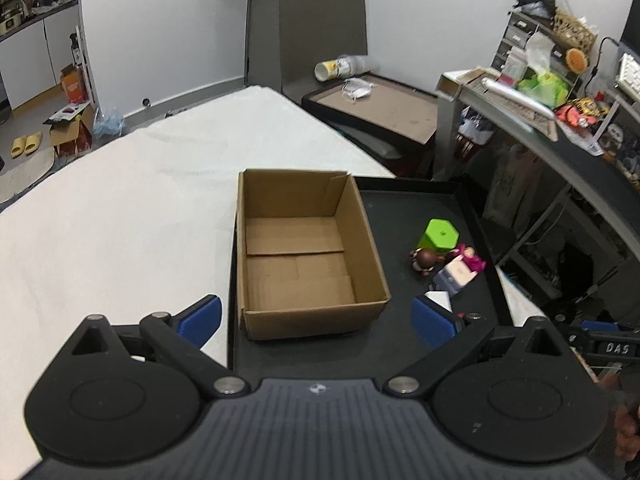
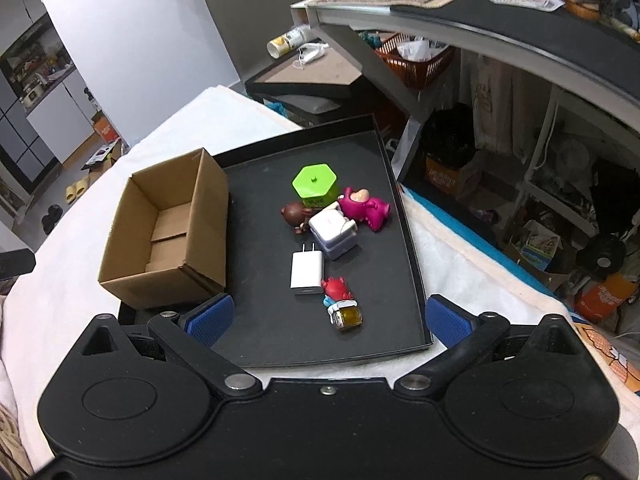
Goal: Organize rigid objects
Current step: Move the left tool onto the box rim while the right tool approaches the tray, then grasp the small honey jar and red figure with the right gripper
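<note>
Left gripper [image 1: 316,322]: I have its jaws spread wide, nothing between the blue pads [image 1: 202,318].
Right gripper [image 2: 328,316]: jaws wide apart too, holding nothing, hanging above the near end of the tray [image 2: 376,344].
Box [image 1: 304,252]: straight ahead of my left gripper, open and bare inside; ahead-left of my right one, on the tray's left side.
Charger [image 2: 307,273]: white, lying flat just ahead of my right gripper, prongs pointing away.
Red figure [image 2: 337,288]: touching the charger's near right corner.
Jar [image 2: 346,315]: just nearer than the red figure, closest to my right gripper.
Far cluster: green block [image 2: 315,185], brown figure [image 2: 295,216], pink figure [image 2: 364,208] and white cube [image 2: 333,234], bunched together beyond the charger.
Cloth [image 1: 120,208]: white, under the tray.
</note>
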